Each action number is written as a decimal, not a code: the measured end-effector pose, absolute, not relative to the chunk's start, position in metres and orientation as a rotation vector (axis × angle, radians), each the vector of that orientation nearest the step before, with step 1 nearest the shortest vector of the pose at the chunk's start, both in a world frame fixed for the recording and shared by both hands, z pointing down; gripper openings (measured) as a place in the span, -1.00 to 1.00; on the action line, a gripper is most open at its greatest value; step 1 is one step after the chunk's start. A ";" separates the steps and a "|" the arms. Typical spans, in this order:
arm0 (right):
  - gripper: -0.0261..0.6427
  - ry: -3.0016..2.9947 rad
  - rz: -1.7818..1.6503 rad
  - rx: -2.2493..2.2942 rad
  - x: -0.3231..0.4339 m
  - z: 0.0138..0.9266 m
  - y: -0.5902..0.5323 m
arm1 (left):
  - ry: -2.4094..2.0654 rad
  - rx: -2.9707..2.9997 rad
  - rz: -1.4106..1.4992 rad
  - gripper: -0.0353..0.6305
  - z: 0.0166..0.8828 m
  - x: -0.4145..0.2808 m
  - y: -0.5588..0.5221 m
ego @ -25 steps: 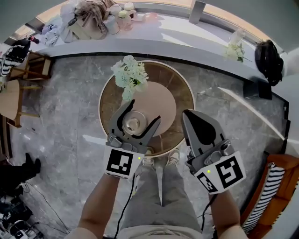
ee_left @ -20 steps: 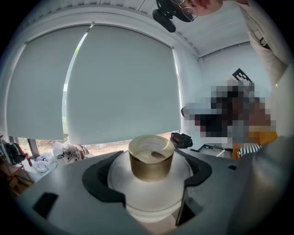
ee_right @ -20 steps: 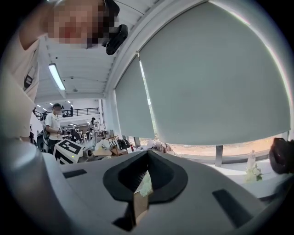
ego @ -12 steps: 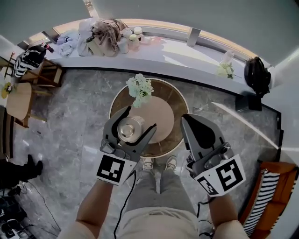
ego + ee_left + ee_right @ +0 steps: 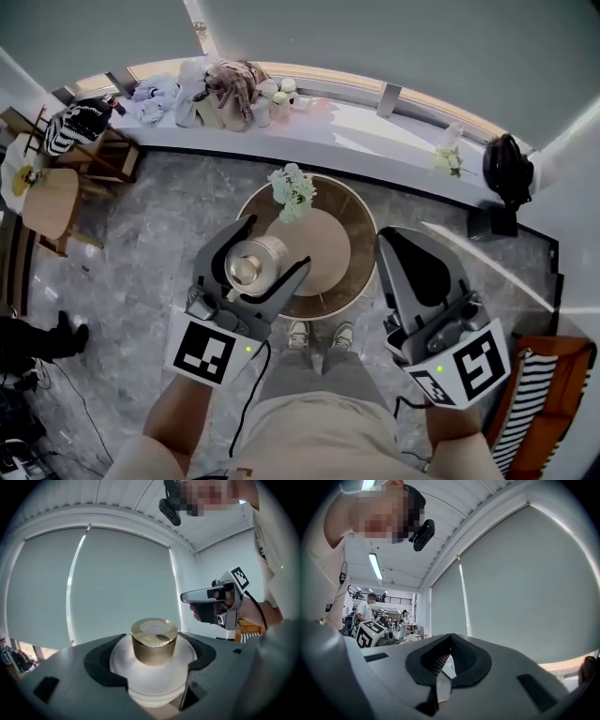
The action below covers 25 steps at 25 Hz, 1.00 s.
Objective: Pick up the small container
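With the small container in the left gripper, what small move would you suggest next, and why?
Probably just lift it a little higher, with the jaws kept closed. The left gripper is shut on the small container, a white body under a gold cap, which appears clear of the round table below. The right gripper is shut and empty.

The head view looks steeply down onto the left gripper, the right gripper and the round table. The left gripper view, close behind its jaws and the small container they grip, tilts upward to the window blind and catches the right gripper at its right. The right gripper view, also tilted up, shares that blind and shows the left gripper's marker cube at its left.
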State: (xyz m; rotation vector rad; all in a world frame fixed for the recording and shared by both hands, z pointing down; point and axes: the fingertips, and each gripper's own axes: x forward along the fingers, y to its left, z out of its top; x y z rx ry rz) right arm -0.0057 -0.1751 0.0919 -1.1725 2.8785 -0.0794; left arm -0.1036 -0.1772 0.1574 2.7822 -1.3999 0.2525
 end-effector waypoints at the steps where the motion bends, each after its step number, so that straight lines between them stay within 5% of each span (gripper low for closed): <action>1: -0.90 2.875 -0.060 -1.169 -0.006 0.085 -0.171 | -1.405 2.788 0.246 0.16 0.150 -0.105 -0.173; 25: -0.90 2.971 -0.080 -1.160 0.004 0.078 -0.114 | -1.465 2.798 0.155 0.16 0.098 -0.115 -0.112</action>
